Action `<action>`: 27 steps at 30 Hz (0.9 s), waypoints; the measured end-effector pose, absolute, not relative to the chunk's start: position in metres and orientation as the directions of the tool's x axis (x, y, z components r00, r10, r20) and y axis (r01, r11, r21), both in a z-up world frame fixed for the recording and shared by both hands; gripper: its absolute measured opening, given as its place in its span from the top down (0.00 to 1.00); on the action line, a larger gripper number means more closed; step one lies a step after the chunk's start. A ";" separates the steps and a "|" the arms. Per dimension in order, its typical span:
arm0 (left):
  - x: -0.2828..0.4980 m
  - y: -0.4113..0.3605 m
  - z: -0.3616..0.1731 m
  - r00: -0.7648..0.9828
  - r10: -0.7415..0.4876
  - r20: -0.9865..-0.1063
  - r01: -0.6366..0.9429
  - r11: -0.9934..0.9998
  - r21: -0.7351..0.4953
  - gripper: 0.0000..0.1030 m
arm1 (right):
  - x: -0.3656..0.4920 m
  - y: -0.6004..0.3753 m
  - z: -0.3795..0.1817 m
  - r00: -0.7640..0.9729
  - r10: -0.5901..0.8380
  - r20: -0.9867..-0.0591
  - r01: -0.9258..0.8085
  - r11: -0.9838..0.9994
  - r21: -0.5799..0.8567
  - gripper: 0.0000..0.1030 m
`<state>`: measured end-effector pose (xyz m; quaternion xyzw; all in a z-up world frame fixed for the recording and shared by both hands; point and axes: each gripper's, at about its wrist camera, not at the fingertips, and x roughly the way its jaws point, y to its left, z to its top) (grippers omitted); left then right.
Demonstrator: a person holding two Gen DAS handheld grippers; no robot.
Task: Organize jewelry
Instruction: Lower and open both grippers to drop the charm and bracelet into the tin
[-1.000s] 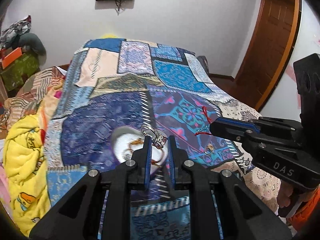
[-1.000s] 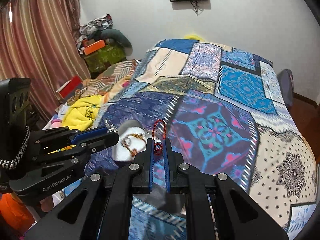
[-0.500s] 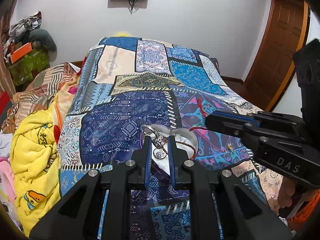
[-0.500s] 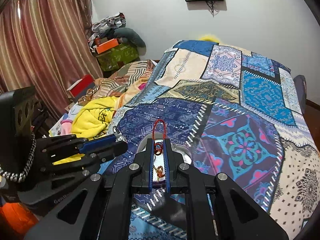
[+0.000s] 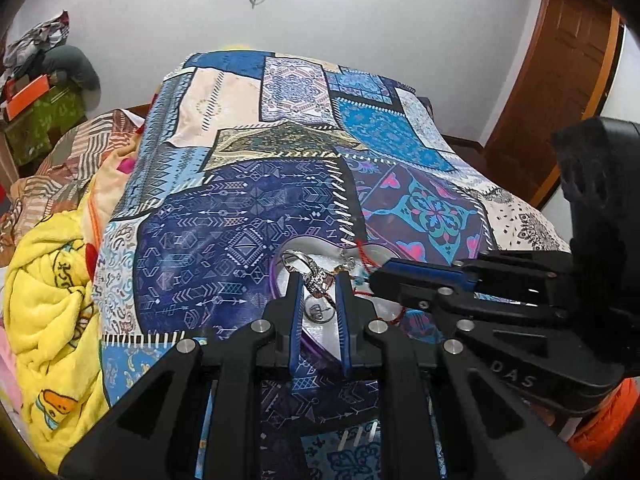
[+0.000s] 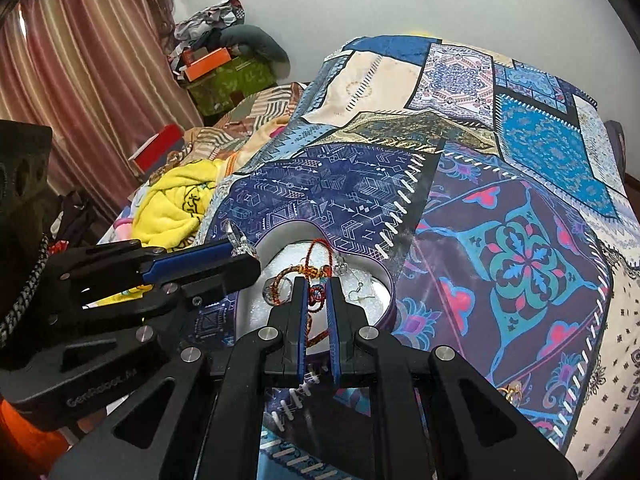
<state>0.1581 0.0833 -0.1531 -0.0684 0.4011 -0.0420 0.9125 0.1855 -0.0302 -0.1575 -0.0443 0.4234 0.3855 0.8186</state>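
Left wrist view: left tool (image 5: pixel 319 282) is clamping a silver ring (image 5: pixel 314 276) above the heart-shaped box (image 5: pixel 298 245) on the bed; right tool (image 6: pixel 316 294) is pinching a red cord bracelet (image 6: pixel 318 268) over it.

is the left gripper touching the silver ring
Touching. In the left wrist view the silver ring sits pinched between the left gripper fingers, above the heart-shaped box.

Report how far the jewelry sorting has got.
Done: a braided bracelet and small earrings already lie in the heart-shaped box. In hand: the left claw grips silver rings above the box, and the right claw grips a red cord bracelet over it. Left: releasing both, and one small gold piece lying on the bedspread.
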 end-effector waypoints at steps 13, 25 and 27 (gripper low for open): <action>0.160 0.080 -0.157 0.661 -0.128 -0.739 0.028 0.989 -0.147 0.86 | 0.186 -0.032 -0.161 0.340 0.578 -0.742 -0.687 0.691 0.224 0.92; 0.147 0.081 -0.142 0.684 -0.086 -0.724 0.003 0.993 -0.115 0.77 | 0.180 -0.043 -0.147 0.389 0.557 -0.733 -0.676 0.714 0.184 0.69; 0.144 0.080 -0.138 0.687 -0.079 -0.722 -0.001 0.994 -0.110 0.77 | 0.179 -0.046 -0.143 0.398 0.558 -0.728 -0.672 0.718 0.182 0.68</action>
